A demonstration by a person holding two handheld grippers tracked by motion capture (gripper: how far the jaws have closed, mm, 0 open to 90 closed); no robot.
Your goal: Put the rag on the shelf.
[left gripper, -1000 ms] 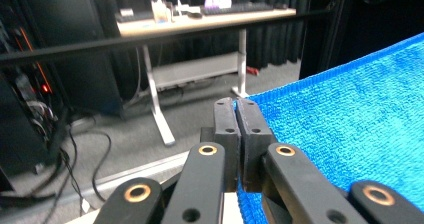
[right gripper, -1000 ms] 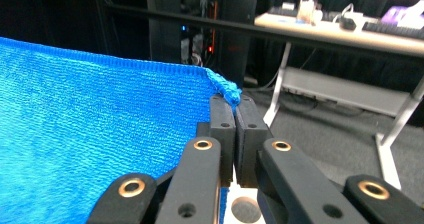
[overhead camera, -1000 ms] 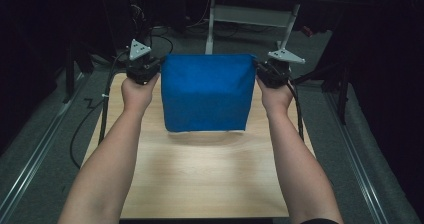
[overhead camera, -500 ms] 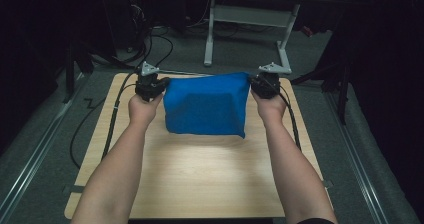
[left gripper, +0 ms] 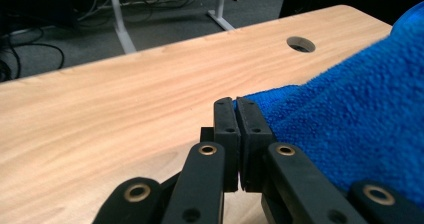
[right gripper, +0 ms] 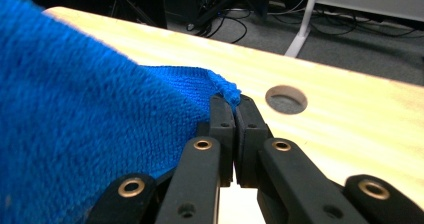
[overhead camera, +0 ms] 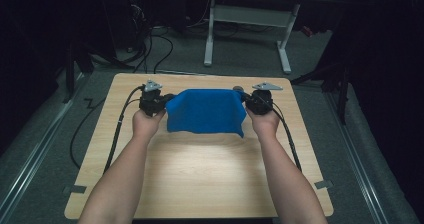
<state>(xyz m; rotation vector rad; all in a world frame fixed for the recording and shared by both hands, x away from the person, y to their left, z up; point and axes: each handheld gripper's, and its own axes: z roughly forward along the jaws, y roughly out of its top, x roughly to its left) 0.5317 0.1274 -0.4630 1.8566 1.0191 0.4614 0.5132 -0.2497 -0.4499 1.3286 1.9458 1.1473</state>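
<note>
A bright blue terry towel point(overhead camera: 205, 111) is hanging stretched between the left tool point(overhead camera: 159, 100) and the right tool point(overhead camera: 248, 98), each clamping one of its upper corners. Its fuzzy pile is showing close up beside both tools, with the pinched corners poking just past their tips. Below the tools, the cloth is sagging and its lower edge is resting on the desk point(overhead camera: 200, 174).

table point(overhead camera: 210, 184) bare in front of cloth point(overhead camera: 205, 111); free room w/o obstacles.
</note>
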